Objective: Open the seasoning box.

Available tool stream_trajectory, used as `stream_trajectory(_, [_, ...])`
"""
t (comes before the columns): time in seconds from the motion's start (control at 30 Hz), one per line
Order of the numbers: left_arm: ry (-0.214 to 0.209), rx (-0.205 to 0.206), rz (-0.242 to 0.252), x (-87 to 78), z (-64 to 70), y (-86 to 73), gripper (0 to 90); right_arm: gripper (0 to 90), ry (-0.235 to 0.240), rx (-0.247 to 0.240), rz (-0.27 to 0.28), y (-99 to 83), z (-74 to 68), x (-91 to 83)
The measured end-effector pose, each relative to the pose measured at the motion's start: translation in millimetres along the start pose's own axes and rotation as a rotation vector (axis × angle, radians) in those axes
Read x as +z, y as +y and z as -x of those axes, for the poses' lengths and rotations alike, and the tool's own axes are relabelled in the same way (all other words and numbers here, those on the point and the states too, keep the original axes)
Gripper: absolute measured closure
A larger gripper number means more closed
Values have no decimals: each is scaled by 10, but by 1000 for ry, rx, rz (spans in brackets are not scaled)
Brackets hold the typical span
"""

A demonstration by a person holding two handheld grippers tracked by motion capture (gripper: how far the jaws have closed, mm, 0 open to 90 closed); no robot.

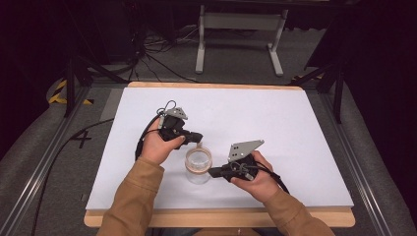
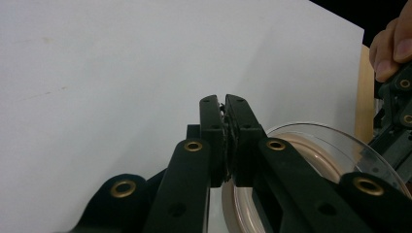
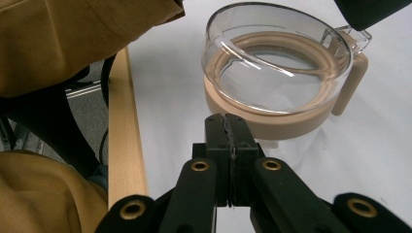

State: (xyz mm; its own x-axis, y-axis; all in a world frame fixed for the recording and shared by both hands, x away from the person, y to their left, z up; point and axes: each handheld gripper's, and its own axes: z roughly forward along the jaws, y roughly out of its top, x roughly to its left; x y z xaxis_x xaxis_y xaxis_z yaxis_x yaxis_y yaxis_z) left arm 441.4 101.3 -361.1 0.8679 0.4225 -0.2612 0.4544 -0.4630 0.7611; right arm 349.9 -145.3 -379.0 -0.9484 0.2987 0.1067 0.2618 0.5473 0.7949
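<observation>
Open both clenched grippers, left gripper (image 1: 197, 137) and right gripper (image 1: 215, 172), flanking glass jar (image 1: 198, 166); then grip its rim squarely.

your right gripper (image 3: 228, 121), jaws pressed together, points at a clear glass jug (image 3: 279, 73) with a tan band.

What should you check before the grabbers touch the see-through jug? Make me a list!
1. Jug standing upright on the table: ok.
2. Jug empty, nothing to spill: ok, nothing shows inside it.
3. Left gripper open to grab: not ok, jaws are shut.
4. Right gripper open to grab: not ok, jaws are shut.
5. Handle free to reach: cannot tell, the left gripper is close over it.
6. Jug away from the table edge: ok.
</observation>
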Motion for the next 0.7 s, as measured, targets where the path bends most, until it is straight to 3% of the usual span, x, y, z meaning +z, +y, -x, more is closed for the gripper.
stream_trajectory(0.7, [-8, -30, 2, 9, -9, -3, 867, 900, -11, 30, 25, 45, 28, -7])
